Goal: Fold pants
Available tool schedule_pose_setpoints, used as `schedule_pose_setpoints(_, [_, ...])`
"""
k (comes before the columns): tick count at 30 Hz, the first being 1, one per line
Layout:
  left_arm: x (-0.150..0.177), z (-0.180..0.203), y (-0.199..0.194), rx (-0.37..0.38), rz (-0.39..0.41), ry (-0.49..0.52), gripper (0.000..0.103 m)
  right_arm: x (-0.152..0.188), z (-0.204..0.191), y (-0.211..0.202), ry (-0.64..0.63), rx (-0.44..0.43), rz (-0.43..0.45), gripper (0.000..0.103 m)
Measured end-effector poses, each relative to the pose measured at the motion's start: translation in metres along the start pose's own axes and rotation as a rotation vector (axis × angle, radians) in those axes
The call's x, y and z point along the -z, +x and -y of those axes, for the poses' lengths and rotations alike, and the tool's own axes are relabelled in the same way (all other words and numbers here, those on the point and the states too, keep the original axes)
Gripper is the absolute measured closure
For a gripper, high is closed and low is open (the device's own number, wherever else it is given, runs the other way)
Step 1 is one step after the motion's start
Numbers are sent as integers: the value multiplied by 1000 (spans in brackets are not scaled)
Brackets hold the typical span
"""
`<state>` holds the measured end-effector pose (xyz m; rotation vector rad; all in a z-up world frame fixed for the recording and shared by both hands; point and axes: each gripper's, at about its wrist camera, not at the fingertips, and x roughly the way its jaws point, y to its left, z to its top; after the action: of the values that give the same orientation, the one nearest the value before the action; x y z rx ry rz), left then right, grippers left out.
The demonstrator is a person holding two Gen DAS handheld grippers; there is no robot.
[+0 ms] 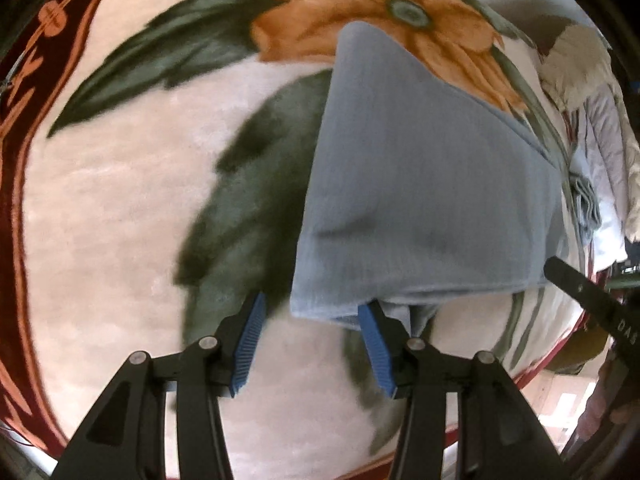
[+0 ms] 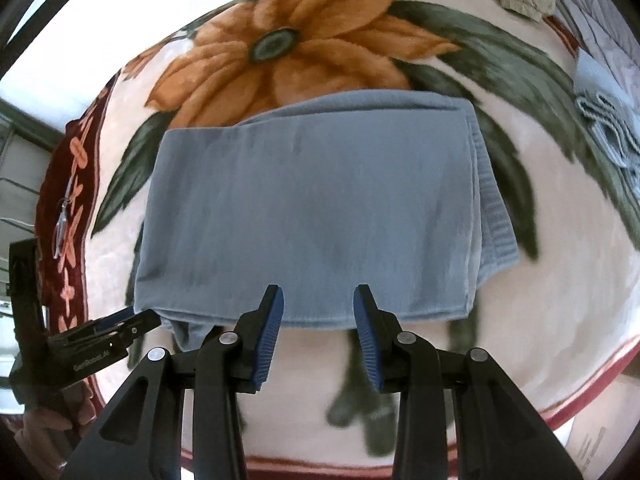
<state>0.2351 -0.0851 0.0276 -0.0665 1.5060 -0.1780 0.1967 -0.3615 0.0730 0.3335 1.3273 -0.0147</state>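
Blue pants (image 2: 308, 216) folded flat on floral blanket (image 2: 540, 280); left gripper (image 1: 312, 308) and right gripper (image 2: 318, 296) both released at near edge; could snag hem, undo fold lol

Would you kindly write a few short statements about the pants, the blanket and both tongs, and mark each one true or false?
1. The blue pants lie folded into a compact rectangle on the floral blanket. True.
2. The right tongs are clamped shut on the pants. False: their jaws stand open at the near edge of the pants, with nothing between them.
3. The left tongs are open, near a corner of the pants. True.
4. The pants cover the whole orange flower. False: only its lower petals are hidden; the centre shows.
5. A second blue folded cloth lies on the blanket's far right side. True.
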Motion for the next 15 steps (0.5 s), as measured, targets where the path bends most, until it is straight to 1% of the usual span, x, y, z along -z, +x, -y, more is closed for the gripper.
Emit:
schedule_pose_setpoints(1, [-1, -2, 2, -10, -3, -2, 51, -1, 1, 4, -10, 19, -4, 66])
schedule_pose_setpoints(2, [-1, -3, 5, -37, -10, 3, 49, -1, 2, 8, -16, 40, -12, 66])
schedule_pose_setpoints(4, [3, -10, 8, -95, -20, 26, 49, 0, 10, 22, -21, 82, -47, 66])
schedule_pose_setpoints(5, [4, -12, 7, -101, -19, 31, 49, 1, 14, 28, -21, 97, -65, 66])
schedule_pose_setpoints(6, [6, -16, 7, -109, -22, 31, 49, 2, 18, 31, -20, 99, -73, 66])
schedule_pose_setpoints(7, [8, -19, 7, -137, -29, 34, 49, 4, 22, 32, -18, 89, -71, 66])
schedule_pose_setpoints(8, [9, -22, 7, -188, -34, 48, 53, 4, 23, 32, -17, 85, -70, 66])
schedule_pose_setpoints(9, [10, -25, 6, -211, -34, 53, 54, 4, 24, 30, -18, 85, -73, 66])
schedule_pose_setpoints(10, [10, -29, 3, -220, -33, 51, 54, 4, 23, 28, -21, 88, -77, 66])
schedule_pose_setpoints(12, [8, -34, -6, -208, -25, 44, 54, 2, 22, 21, -20, 81, -67, 66])
schedule_pose_setpoints(15, [0, -32, -30, -167, 17, 62, 54, -4, 23, 3, -8, 49, -22, 66])
